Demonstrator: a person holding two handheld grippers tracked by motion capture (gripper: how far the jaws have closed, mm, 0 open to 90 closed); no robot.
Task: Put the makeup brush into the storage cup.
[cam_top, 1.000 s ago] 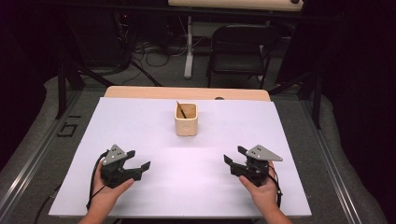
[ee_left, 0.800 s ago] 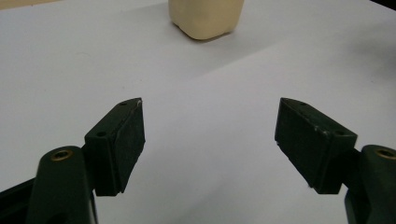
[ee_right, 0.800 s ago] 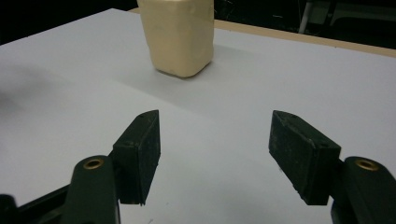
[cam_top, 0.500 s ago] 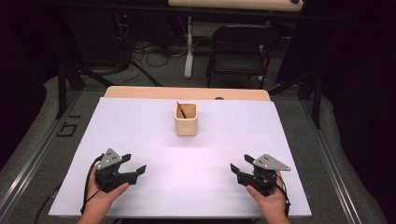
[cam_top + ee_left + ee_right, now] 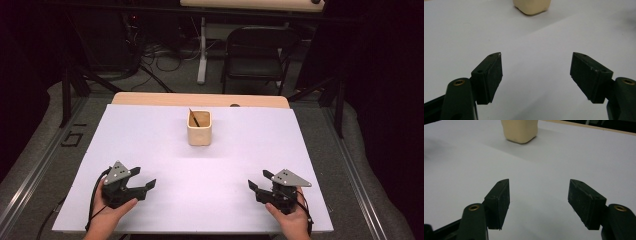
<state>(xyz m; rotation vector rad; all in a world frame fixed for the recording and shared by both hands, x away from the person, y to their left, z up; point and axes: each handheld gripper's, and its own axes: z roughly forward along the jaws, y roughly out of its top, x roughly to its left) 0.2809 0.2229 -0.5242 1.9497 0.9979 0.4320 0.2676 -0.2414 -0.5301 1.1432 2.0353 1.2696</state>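
Beige cup (image 5: 199,129) upright at table (image 5: 150,130) centre, dark stick inside. Left gripper (image 5: 142,187) at 7 o'clock, right gripper (image 5: 256,190) at 5 o'clock, both jaws spread, nothing between, well apart from cup.

High overhead view, both tongs views share cup (image 5: 199,131)

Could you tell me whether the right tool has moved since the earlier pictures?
Yes. In the high view the right tool has drawn back toward the near table edge and slightly rightward, away from the unmoved beige square cup.
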